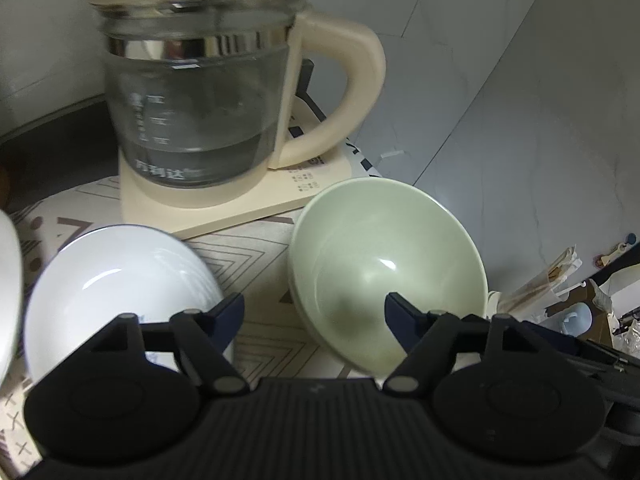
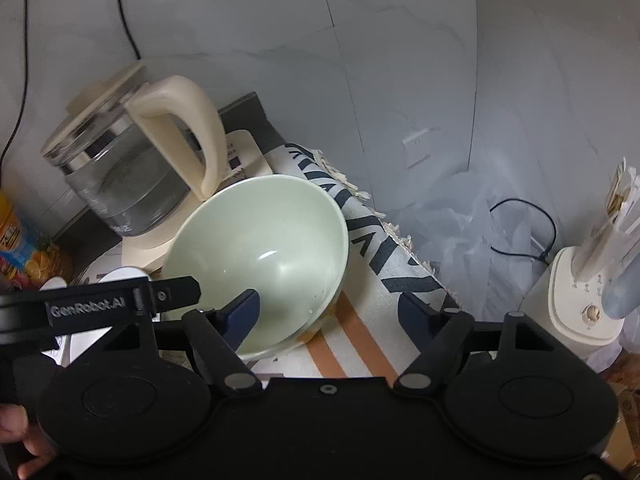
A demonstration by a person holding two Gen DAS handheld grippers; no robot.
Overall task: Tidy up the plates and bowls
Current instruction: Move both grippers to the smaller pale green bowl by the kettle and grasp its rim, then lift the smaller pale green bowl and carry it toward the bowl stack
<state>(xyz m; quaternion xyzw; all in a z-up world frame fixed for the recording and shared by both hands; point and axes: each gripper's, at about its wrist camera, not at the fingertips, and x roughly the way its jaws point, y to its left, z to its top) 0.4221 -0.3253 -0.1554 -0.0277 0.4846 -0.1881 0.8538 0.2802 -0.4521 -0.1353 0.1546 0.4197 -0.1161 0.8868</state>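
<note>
Two bowls, green bowl [image 1: 384,264] and white bowl [image 1: 120,292]; one kettle [image 1: 208,92].

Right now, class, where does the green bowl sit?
In both wrist views the green bowl sits on the patterned cloth, directly before the kettle's base, with the white bowl to its left.

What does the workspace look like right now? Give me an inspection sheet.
Surface: patterned cloth over the table, fringed edge at the right.
Job's things: green bowl and white bowl, side by side, apart; a white rim at far left.
Clutter: glass kettle on its cream base, water inside; colourful packet.
Grippers: left tool open, empty; right tool open, one finger over the green bowl.
Cables: black cord on wall; another on floor.
Surroundings: grey tiled walls, cream appliance.
</note>
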